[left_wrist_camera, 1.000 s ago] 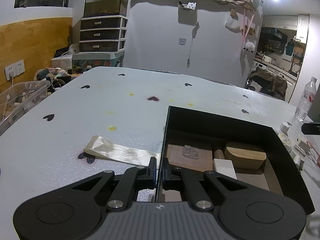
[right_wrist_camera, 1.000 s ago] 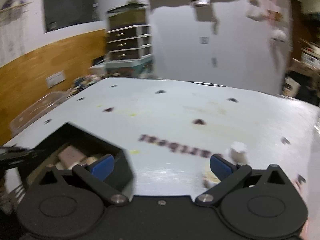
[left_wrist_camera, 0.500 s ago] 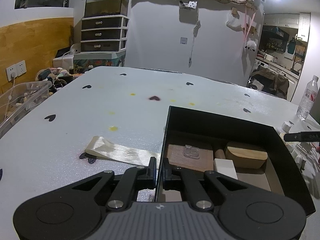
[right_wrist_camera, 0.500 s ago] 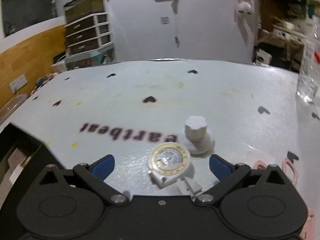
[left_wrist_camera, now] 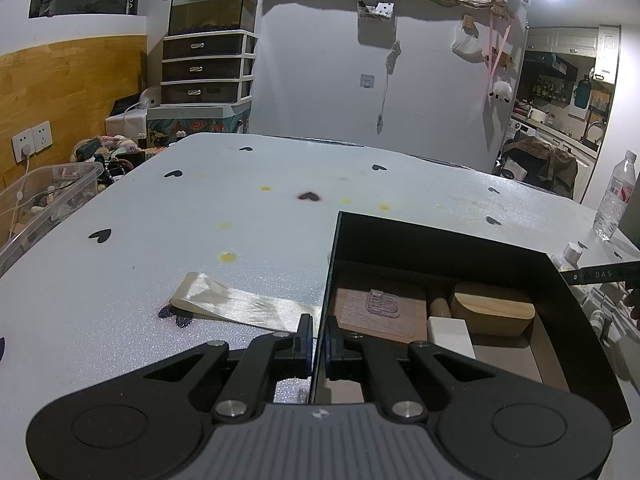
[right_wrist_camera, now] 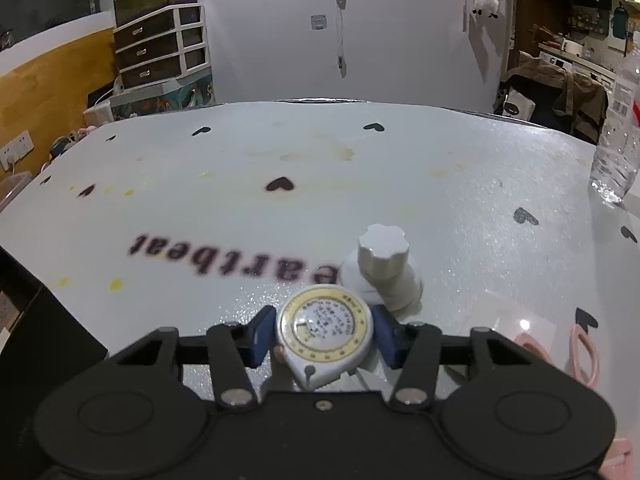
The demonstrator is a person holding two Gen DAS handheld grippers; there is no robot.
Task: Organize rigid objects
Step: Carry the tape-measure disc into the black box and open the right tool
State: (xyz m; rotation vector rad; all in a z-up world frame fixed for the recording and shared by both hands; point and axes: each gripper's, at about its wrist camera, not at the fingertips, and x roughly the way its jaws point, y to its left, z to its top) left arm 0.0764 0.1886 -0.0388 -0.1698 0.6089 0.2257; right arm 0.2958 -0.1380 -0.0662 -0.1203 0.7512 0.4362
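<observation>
A black box (left_wrist_camera: 440, 236) sits on the white table, and my left gripper (left_wrist_camera: 318, 336) is shut on its left wall. Inside lie a brown board (left_wrist_camera: 352, 316) with a clear plastic piece, a wooden block (left_wrist_camera: 492, 312) and a white block (left_wrist_camera: 448, 334). In the right wrist view, a round white-and-gold tape measure (right_wrist_camera: 326, 326) lies flat on the table between the blue pads (right_wrist_camera: 260, 336) of my right gripper (right_wrist_camera: 322, 332). Its jaws are closing, and both pads touch the disc's sides. A white knobbed piece (right_wrist_camera: 384, 264) stands just beyond the tape measure.
A cream ribbon strip (left_wrist_camera: 240, 304) lies left of the box. A water bottle (right_wrist_camera: 620, 136) stands at the table's right edge, with pink loops (right_wrist_camera: 584, 352) near the right gripper. A clear plastic bin (left_wrist_camera: 48, 200) sits off the table's left side.
The right gripper swung right and down, away from the box, onto the tape measure, and its jaws narrowed from wide open onto it. The left gripper kept its hold on the box wall.
</observation>
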